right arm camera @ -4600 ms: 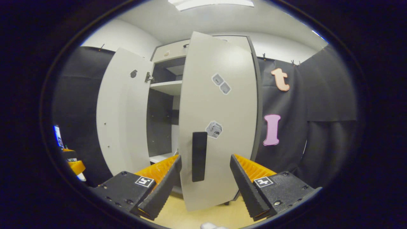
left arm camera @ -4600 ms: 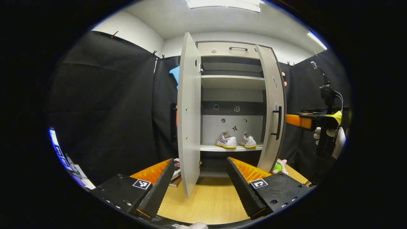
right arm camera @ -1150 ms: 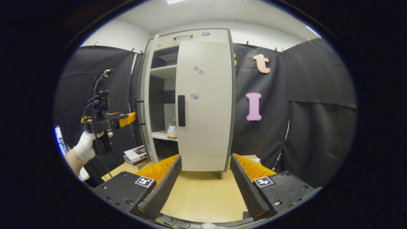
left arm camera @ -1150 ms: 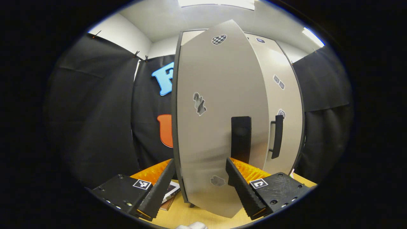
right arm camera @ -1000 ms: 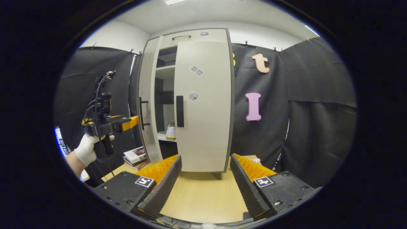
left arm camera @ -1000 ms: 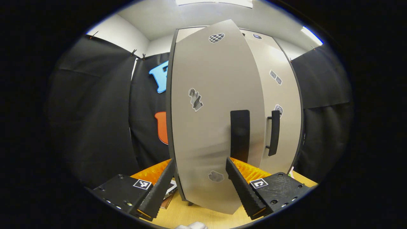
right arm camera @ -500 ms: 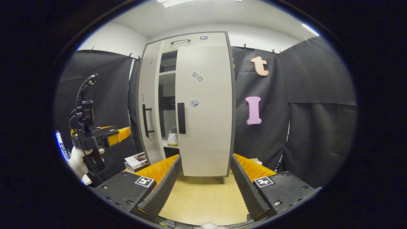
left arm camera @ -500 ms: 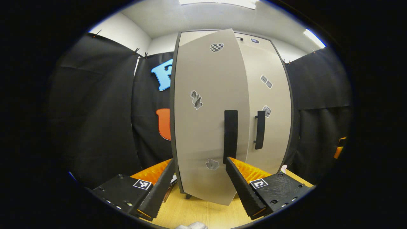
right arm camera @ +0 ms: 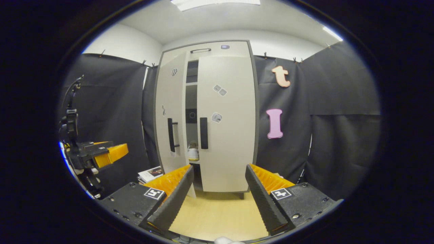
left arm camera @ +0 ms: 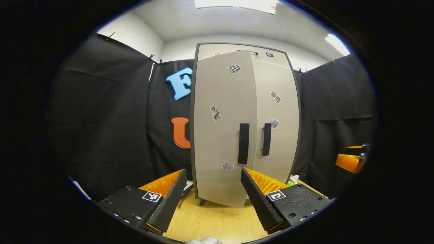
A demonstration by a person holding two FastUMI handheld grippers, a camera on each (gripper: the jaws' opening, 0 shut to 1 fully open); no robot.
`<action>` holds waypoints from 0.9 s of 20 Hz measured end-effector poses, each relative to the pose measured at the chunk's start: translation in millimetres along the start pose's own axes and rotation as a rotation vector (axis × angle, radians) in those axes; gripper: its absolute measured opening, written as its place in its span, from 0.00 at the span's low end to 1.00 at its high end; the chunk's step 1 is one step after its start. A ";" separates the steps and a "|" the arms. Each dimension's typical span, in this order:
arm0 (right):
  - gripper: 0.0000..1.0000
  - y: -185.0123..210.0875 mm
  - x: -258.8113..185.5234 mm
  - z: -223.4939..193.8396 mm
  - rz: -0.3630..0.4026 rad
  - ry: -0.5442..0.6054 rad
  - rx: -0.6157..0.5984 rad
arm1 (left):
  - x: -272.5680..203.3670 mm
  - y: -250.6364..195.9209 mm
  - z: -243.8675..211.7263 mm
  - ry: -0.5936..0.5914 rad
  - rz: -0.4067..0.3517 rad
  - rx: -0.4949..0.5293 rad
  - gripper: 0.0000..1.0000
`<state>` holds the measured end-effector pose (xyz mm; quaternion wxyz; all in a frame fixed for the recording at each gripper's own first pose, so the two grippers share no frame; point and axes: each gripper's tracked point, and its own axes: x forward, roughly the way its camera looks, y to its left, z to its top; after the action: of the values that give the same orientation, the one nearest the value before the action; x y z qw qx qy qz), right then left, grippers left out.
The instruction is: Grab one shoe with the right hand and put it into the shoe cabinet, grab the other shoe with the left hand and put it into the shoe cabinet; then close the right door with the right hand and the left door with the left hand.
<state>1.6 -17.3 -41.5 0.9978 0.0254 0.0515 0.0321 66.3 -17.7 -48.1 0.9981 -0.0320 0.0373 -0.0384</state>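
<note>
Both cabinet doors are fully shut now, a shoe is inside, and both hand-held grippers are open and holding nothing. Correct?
Not quite. The left door is ajar; the right gripper view shows a gap beside the shut right door, with a shoe visible through it. The left hand-held gripper and right hand-held gripper are open and empty.

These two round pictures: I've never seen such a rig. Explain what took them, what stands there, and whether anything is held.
A person holds a two-finger gripper in each hand, each carrying a fisheye camera looking along its fingers. The left gripper and right gripper are both open and hold nothing. Ahead, a shoe cabinet stands on a wooden table. Its right door is shut; its left door is ajar, and a white shoe shows through the gap. Books lie beside the cabinet.
</note>
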 end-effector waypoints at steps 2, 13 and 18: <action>0.99 1.2 -2.6 2.5 -0.006 -0.009 -0.002 | -11.7 5.3 -0.5 0.000 0.005 0.000 0.96; 0.99 -6.0 -25.3 -16.2 -0.059 0.002 -0.005 | -70.1 33.9 -17.3 0.033 0.062 0.028 0.97; 0.99 -8.0 -36.4 -25.1 -0.074 0.017 0.014 | -75.2 11.9 -20.4 0.037 0.008 0.040 0.96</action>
<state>-36.6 -26.6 -63.2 0.9977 0.0300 0.0613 -0.0048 -9.2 -1.2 -63.8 0.9978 -0.0111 0.0551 -0.0359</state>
